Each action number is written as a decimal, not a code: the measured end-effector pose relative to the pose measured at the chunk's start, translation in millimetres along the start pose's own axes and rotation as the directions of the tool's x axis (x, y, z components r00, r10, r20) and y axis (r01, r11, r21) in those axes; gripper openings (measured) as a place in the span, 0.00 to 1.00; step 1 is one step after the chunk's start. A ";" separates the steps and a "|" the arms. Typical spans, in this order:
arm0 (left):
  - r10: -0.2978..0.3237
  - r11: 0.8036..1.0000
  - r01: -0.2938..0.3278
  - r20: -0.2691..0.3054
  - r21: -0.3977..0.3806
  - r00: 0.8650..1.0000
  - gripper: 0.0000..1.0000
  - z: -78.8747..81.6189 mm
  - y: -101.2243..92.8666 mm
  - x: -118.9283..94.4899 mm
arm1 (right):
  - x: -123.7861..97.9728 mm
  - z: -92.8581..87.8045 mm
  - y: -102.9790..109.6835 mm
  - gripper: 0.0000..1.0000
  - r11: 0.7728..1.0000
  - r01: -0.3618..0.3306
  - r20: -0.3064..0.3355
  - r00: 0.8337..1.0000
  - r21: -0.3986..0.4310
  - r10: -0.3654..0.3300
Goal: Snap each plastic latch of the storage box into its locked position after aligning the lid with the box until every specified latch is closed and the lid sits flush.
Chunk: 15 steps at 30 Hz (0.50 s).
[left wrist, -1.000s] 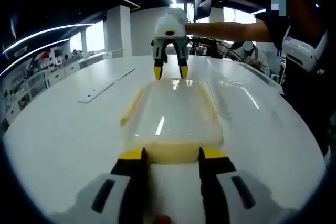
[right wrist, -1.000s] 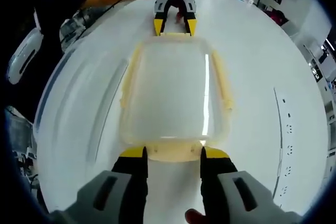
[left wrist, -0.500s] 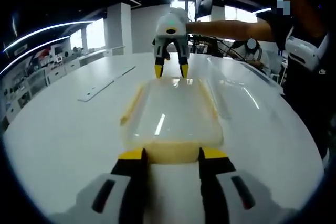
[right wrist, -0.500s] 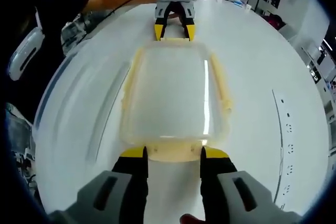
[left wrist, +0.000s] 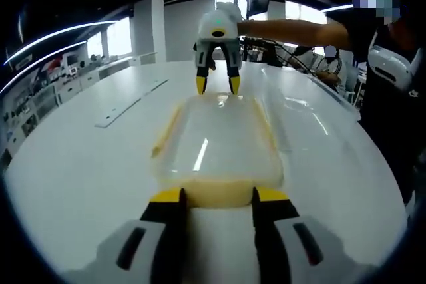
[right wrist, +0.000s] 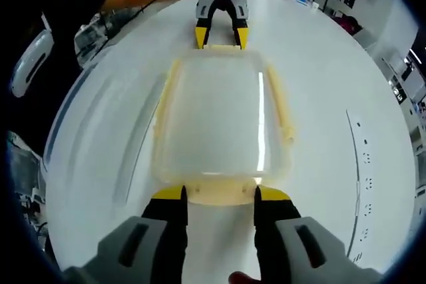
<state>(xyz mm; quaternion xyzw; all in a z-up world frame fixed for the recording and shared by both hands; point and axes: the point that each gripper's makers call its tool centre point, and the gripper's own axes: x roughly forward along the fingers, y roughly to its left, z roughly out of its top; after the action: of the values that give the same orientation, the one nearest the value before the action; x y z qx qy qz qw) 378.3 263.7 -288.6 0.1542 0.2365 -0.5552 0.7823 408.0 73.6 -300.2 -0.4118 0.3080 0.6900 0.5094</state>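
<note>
A clear storage box with its lid on lies lengthwise on the white table. It has pale yellow latches along both long sides and at each end. My left gripper is open, its yellow-tipped jaws on either side of the near end latch. At the far end, the right gripper hangs open just above the other end latch. In the right gripper view, my right gripper is open around its end latch, and the left gripper is open opposite.
A flat white strip with holes lies beside the box. A clear plastic sheet lies on the other side. A person stands at the table edge, arms reaching to both grippers. Shelves and desks lie beyond.
In the left gripper view, the right gripper at the far end has lifted slightly off the box edge. The box and my left gripper hold their places.
</note>
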 end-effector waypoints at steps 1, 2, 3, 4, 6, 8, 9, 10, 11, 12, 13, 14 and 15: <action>0.011 1.000 -0.011 -0.002 0.007 1.000 0.37 -0.2 2.0 -0.3 | -0.3 -0.1 -0.1 0.37 1.000 0.002 0.000 1.000 0.004 -0.002; -0.010 1.000 0.010 -0.003 -0.015 1.000 0.37 0.6 -1.3 -0.6 | -0.8 0.0 1.5 0.37 1.000 0.000 -0.003 1.000 0.000 0.000; -0.006 1.000 0.006 0.000 -0.021 1.000 0.37 3.3 -2.2 -1.0 | -1.4 -0.4 2.1 0.37 1.000 -0.001 -0.012 1.000 0.000 0.001; 0.000 1.000 0.000 0.004 -0.016 1.000 0.37 5.6 -2.6 -2.2 | -2.0 -0.1 1.3 0.37 1.000 0.004 -0.016 1.000 -0.002 -0.004; 0.008 1.000 -0.008 0.009 0.003 1.000 0.37 12.6 -3.1 -5.9 | -2.6 -0.5 0.6 0.37 1.000 0.006 -0.021 1.000 0.001 -0.006; 0.016 1.000 -0.016 -0.006 0.013 1.000 0.37 14.5 -3.1 -7.3 | -3.0 0.2 -0.7 0.36 1.000 0.010 -0.018 1.000 0.002 -0.010; 0.018 1.000 -0.018 -0.010 0.020 1.000 0.37 14.6 -2.2 -8.1 | -3.0 0.6 -0.8 0.36 1.000 0.009 -0.017 1.000 0.002 -0.009; 0.018 1.000 -0.018 -0.020 0.016 1.000 0.37 13.3 -1.4 -8.6 | -3.1 1.3 -1.2 0.36 1.000 0.010 -0.016 1.000 0.003 -0.010; 0.019 1.000 -0.019 -0.027 0.017 0.999 0.37 12.3 -1.2 -9.0 | -3.5 2.3 -1.1 0.36 1.000 0.009 -0.014 1.000 0.003 -0.009; 0.021 1.000 -0.020 -0.032 0.018 0.999 0.37 11.9 -1.2 -9.2 | -3.6 2.8 -1.2 0.36 1.000 0.009 -0.014 1.000 0.002 -0.009; 0.024 1.000 -0.023 -0.040 0.012 0.999 0.37 11.5 -0.9 -9.7 | -4.6 3.6 -1.5 0.36 1.000 0.014 -0.013 1.000 -0.001 -0.014; 0.025 1.000 -0.025 -0.041 0.015 0.999 0.37 11.8 -0.7 -10.0 | -5.3 4.1 -1.8 0.36 1.000 0.014 -0.011 1.000 -0.002 -0.014; 0.028 1.000 -0.028 -0.041 0.015 0.999 0.37 12.3 -0.3 -10.5 | -6.2 4.2 -2.1 0.36 1.000 0.018 -0.010 1.000 -0.003 -0.018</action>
<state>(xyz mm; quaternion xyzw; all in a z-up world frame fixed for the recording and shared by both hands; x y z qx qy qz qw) 377.6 265.7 -272.5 0.1744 0.2462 -0.5426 0.7839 409.8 75.0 -292.8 -0.4189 0.3057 0.6838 0.5133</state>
